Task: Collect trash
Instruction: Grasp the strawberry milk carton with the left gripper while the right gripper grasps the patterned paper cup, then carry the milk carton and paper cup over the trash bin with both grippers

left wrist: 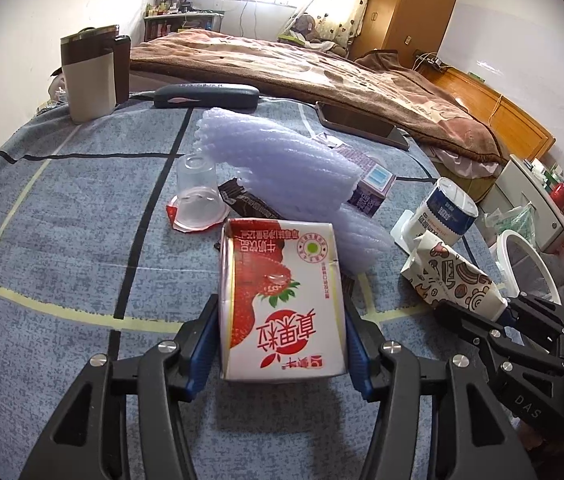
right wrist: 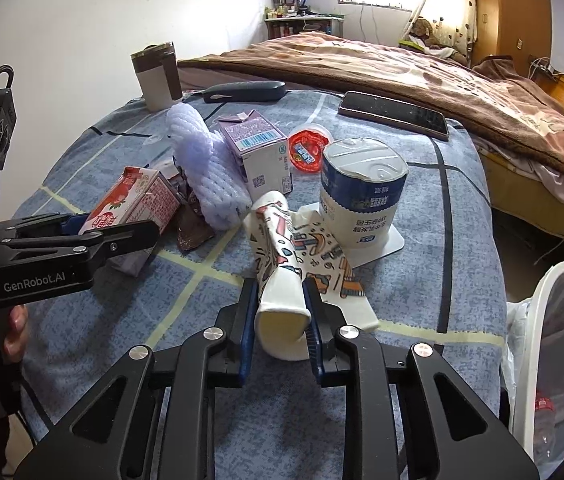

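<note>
My left gripper [left wrist: 282,316] is shut on a red-and-white strawberry milk carton [left wrist: 282,296], also seen in the right wrist view [right wrist: 130,204]. My right gripper [right wrist: 282,304] is shut on a crushed patterned paper cup [right wrist: 285,264], also seen in the left wrist view [left wrist: 449,276]. On the blue cloth table [right wrist: 122,320] lie a foam fruit net [left wrist: 282,160], a purple carton [right wrist: 258,148], a clear jelly cup [left wrist: 198,196], a red lid [right wrist: 307,148], a brown wrapper [right wrist: 192,224] and a blue-and-white yogurt tub [right wrist: 361,192].
A white-rimmed trash bin [right wrist: 561,340] stands at the table's right edge. A phone [right wrist: 393,114], a dark glasses case [right wrist: 244,91] and a mug [right wrist: 156,76] sit at the far side. A bed [right wrist: 401,68] lies beyond.
</note>
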Action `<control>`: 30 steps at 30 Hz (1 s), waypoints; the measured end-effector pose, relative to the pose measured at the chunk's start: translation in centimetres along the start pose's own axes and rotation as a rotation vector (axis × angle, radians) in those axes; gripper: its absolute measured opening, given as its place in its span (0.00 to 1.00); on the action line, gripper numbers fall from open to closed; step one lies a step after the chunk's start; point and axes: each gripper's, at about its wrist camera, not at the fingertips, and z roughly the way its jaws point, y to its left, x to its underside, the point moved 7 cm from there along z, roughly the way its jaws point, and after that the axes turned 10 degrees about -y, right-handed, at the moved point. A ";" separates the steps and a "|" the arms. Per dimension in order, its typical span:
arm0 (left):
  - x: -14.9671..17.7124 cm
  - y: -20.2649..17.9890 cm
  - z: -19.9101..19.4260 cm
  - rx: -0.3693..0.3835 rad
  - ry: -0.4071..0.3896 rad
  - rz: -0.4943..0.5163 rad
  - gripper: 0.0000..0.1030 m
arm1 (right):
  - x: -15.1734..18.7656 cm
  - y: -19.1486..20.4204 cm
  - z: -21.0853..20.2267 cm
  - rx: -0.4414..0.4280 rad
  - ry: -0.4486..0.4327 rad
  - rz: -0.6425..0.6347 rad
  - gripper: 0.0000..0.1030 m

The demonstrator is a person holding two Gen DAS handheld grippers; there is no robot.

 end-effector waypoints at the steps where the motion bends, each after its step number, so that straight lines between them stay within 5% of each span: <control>1: 0.0 0.0 -0.1 0.000 -0.002 0.001 0.56 | 0.0 0.0 0.0 -0.001 -0.001 0.000 0.23; 30: -1.9 -5.0 -4.5 0.041 -0.085 0.092 0.56 | -1.1 -2.1 -5.1 0.016 -0.138 0.056 0.21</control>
